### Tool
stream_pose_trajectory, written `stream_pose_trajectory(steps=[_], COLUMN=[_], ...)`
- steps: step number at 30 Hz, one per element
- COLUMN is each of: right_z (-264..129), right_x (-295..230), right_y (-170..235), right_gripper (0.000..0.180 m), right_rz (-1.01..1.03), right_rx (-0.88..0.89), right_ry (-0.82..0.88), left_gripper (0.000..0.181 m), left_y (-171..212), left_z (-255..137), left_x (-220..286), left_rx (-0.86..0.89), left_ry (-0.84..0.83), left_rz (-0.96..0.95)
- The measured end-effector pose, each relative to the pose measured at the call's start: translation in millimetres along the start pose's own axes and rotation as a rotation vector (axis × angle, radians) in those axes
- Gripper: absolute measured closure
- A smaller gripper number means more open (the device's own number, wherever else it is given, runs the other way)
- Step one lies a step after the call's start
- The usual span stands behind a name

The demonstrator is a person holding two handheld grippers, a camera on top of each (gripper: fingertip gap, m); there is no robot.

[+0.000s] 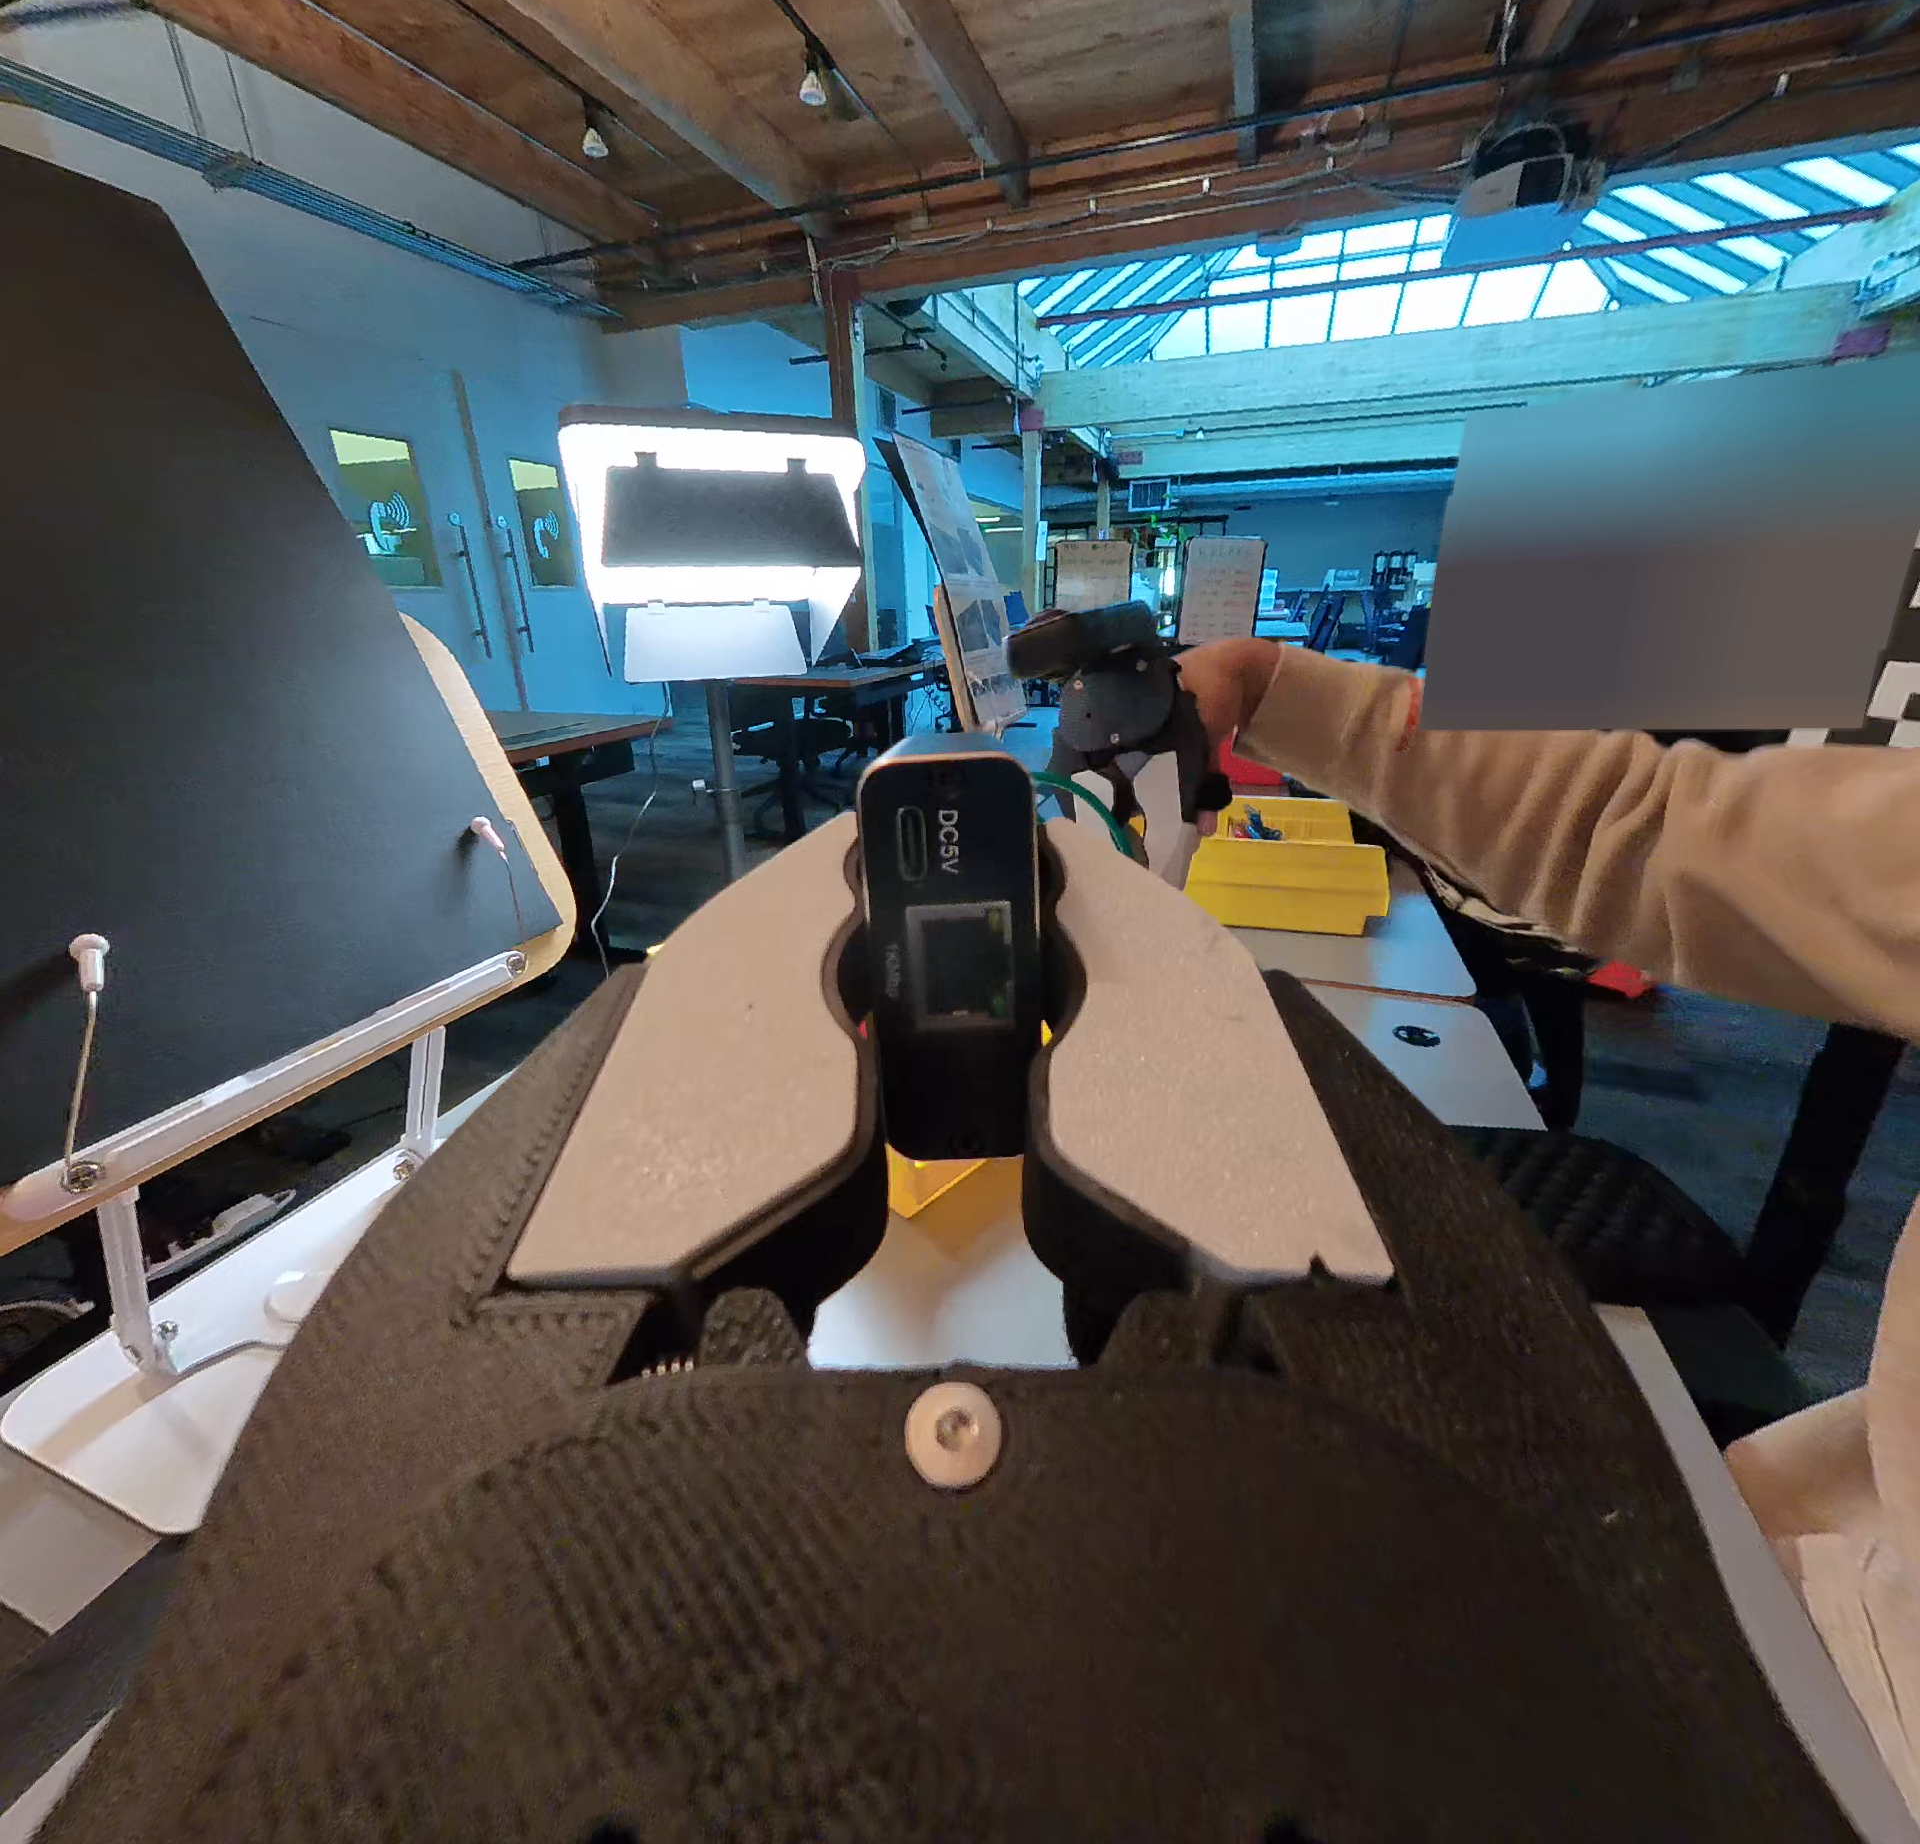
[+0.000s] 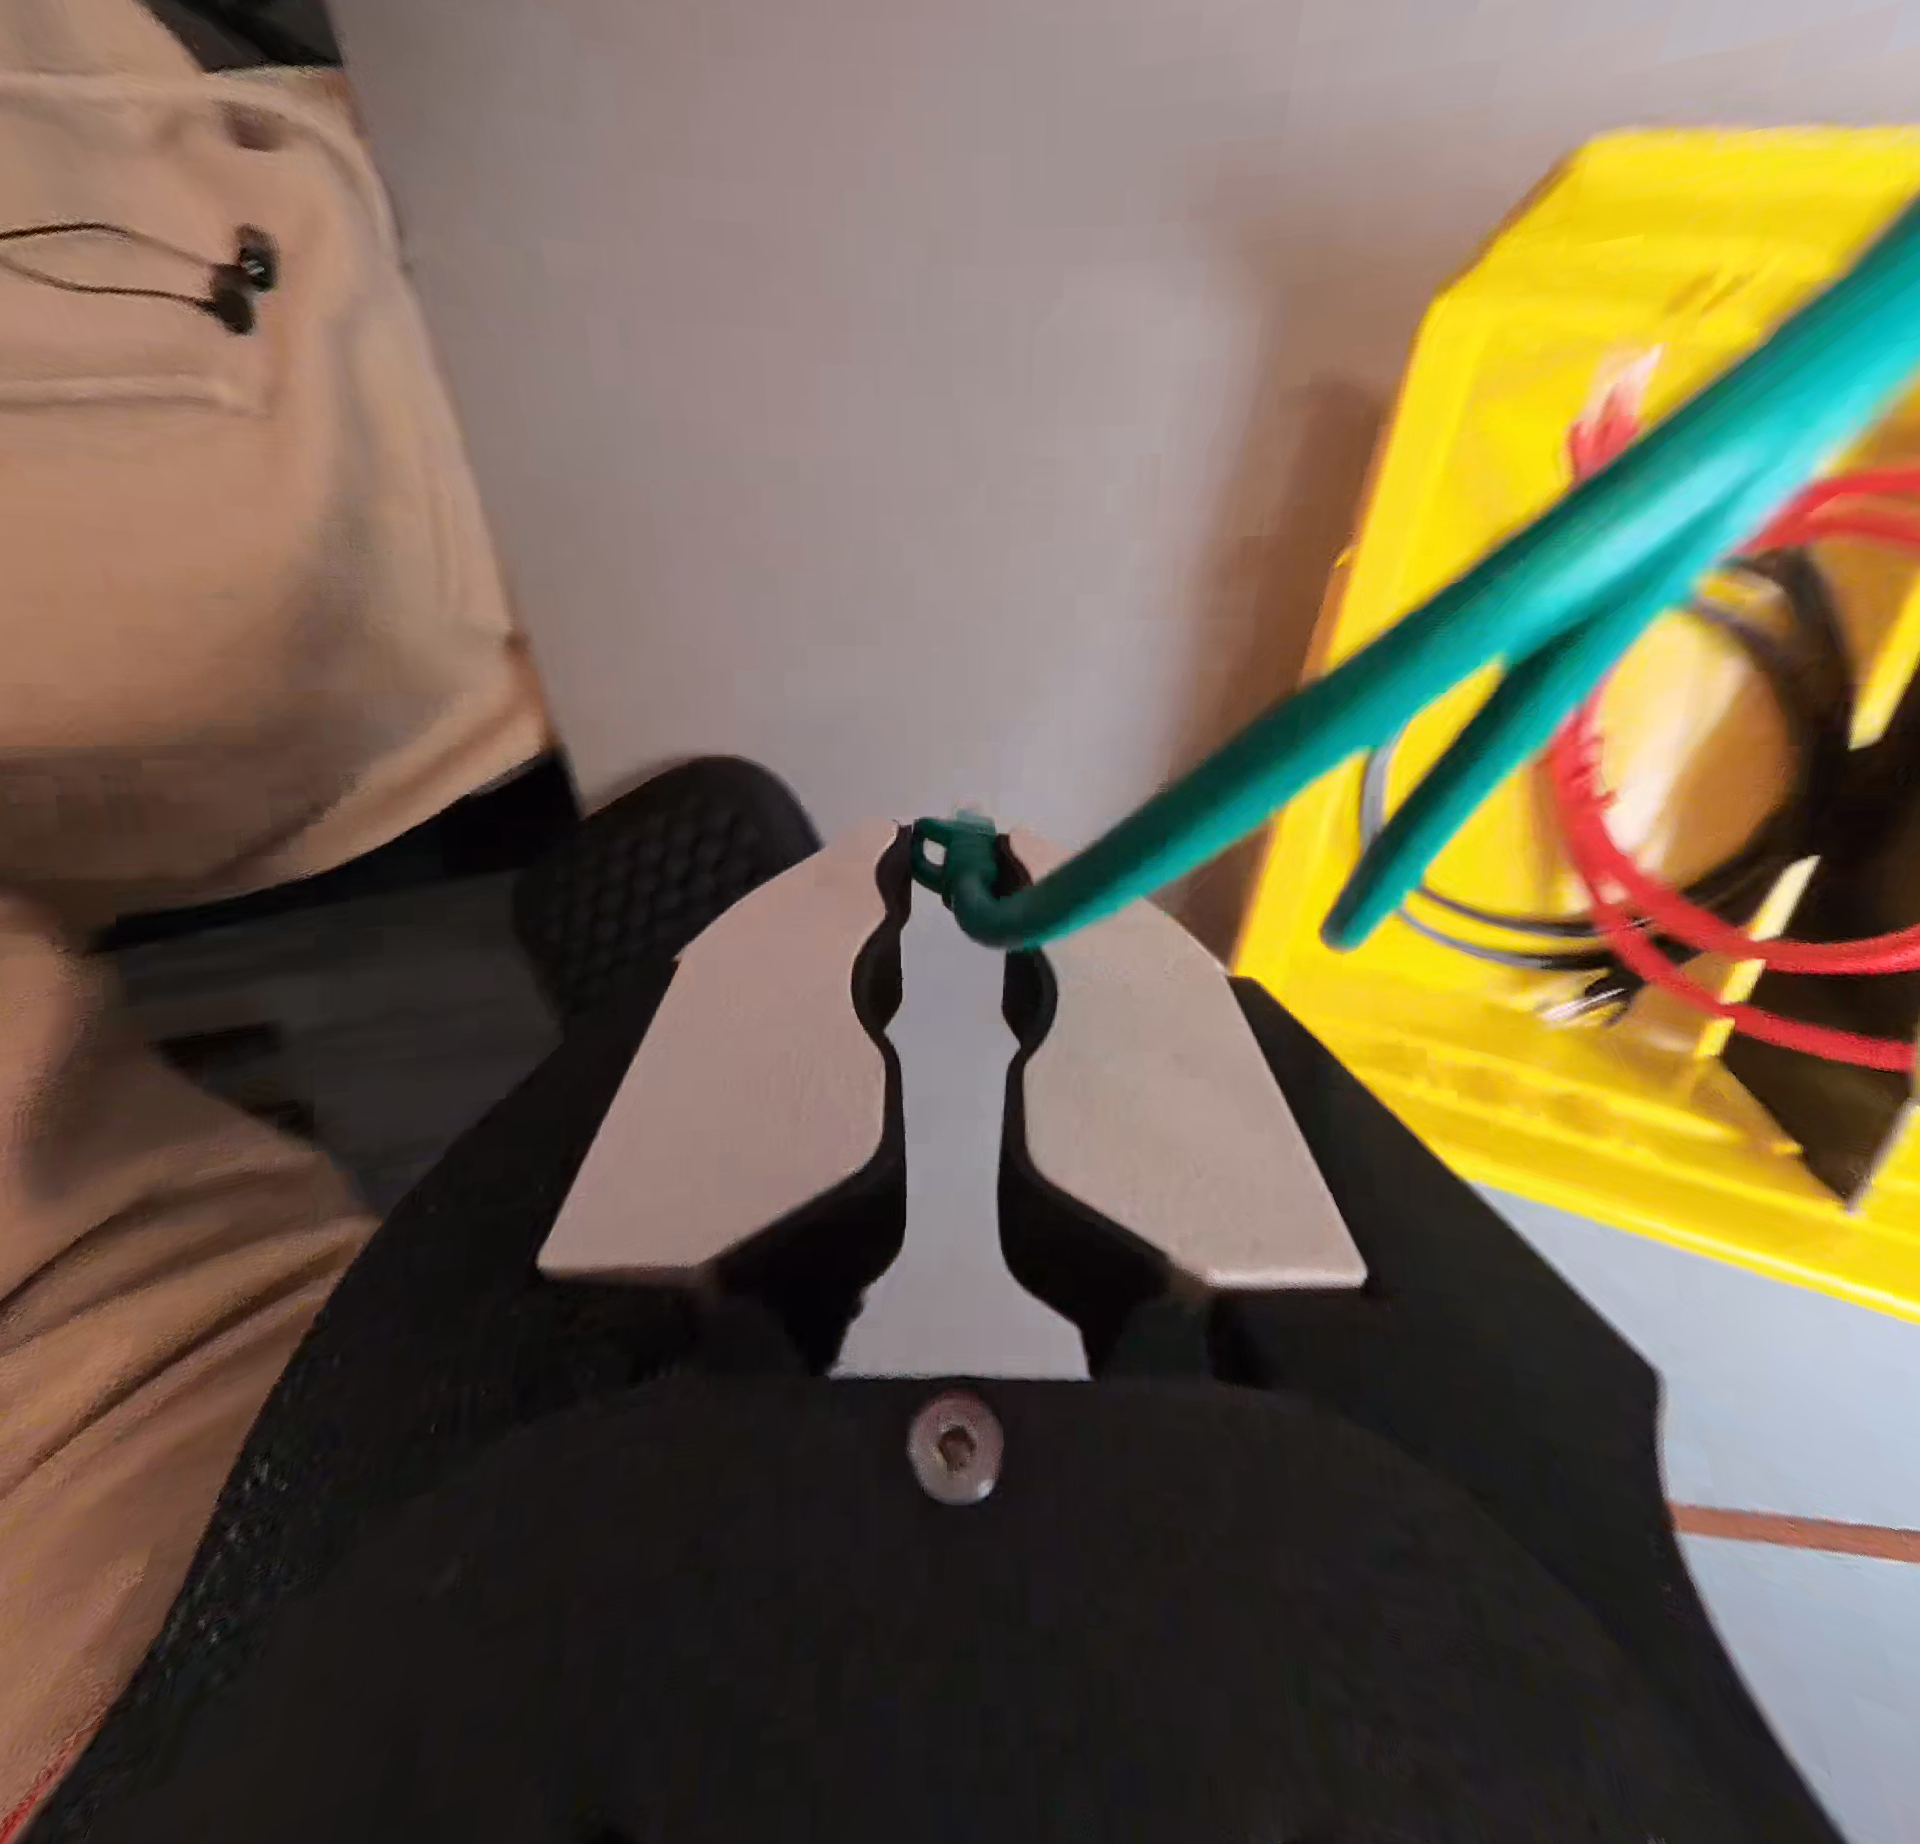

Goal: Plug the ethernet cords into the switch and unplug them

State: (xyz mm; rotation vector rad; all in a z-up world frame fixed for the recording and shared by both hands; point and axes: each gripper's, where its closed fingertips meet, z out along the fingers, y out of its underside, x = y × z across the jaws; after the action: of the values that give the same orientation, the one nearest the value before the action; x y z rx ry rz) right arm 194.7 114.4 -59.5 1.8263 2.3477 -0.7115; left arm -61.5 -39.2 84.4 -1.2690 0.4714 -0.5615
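Observation:
My left gripper (image 1: pixel 951 859) is shut on the small black switch (image 1: pixel 951 953), held upright in the air; its end face with an ethernet port and a small power socket faces the camera. My right gripper (image 2: pixel 956 849) is shut on the green ethernet cord (image 2: pixel 1455 693) at its plug end (image 2: pixel 945 854), pinched at the fingertips. The cord runs up to the right over the yellow bin. In the left wrist view the right gripper (image 1: pixel 1117 714) shows farther off, held by a hand above the bin, with a bit of green cord (image 1: pixel 1091 807) beside the switch.
A yellow bin (image 2: pixel 1558 1119) with red and black wires stands on the grey table (image 2: pixel 831 340), right of my right gripper; it also shows in the left wrist view (image 1: pixel 1288 880). A person's beige sleeve (image 1: pixel 1558 859) crosses the right side. A black board on a white stand (image 1: pixel 208 703) is at left. Left tips to right tips: about 35 cm.

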Motion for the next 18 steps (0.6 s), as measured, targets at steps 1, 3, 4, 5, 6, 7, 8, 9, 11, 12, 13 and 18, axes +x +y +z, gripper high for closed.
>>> stream_pose_trajectory(steps=[1, 3, 4, 5, 6, 7, 8, 9, 11, 12, 13, 18], right_z=[-0.2, 1.3, 2.8, 4.9, 7.2, 9.4, 11.5, 13.1, 14.3, 13.4, 11.9, -0.2], right_x=[1.5, 11.5, 19.7, 29.8, 40.2, 49.1, 58.2, 66.8, 82.9, 93.2, 100.3, 146.4], right_y=[6.6, 14.8, 17.1, 20.7, 24.7, 27.7, 29.3, 31.4, 34.8, 37.3, 40.1, 65.0], right_gripper=[0.166, 0.166, 0.166, 0.167, 0.167, 0.167, 0.167, 0.167, 0.167, 0.167, 0.167, 0.163], right_rz=[0.033, 0.099, 0.139, 0.178, 0.215, 0.249, 0.279, 0.304, 0.35, 0.377, 0.408, 0.511], right_rx=[-0.027, -0.05, -0.049, -0.054, -0.061, -0.061, -0.054, -0.051, -0.042, -0.037, -0.034, -0.041], right_ry=[-0.042, -0.098, -0.115, -0.119, -0.122, -0.134, -0.139, -0.14, -0.132, -0.107, -0.098, 0.128], left_gripper=[0.153, 0.153, 0.153, 0.153, 0.153, 0.154, 0.153, 0.154, 0.154, 0.154, 0.154, 0.154], left_y=[1.3, 3.3, 4.2, 4.8, 5.3, 5.9, 6.4, 6.9, 8.4, 9.4, 10.8, 17.5], left_z=[1.3, 3.2, 3.9, 4.3, 4.6, 4.7, 4.8, 4.8, 4.8, 4.9, 5.0, 7.0], left_x=[1.1, 3.2, 4.1, 4.5, 4.6, 4.5, 4.3, 3.7, 1.6, 0.3, -0.8, -4.7], left_rx=[-0.006, -0.017, -0.022, -0.026, -0.029, -0.031, -0.033, -0.034, -0.036, -0.037, -0.04, -0.057], left_ry=[0.001, 0.004, 0.006, 0.005, 0.004, 0.005, 0.005, 0.005, 0.002, 0.0, 0.0, -0.002], left_rz=[0.005, 0.015, 0.019, 0.024, 0.027, 0.028, 0.027, 0.026, 0.022, 0.018, 0.015, 0.002])
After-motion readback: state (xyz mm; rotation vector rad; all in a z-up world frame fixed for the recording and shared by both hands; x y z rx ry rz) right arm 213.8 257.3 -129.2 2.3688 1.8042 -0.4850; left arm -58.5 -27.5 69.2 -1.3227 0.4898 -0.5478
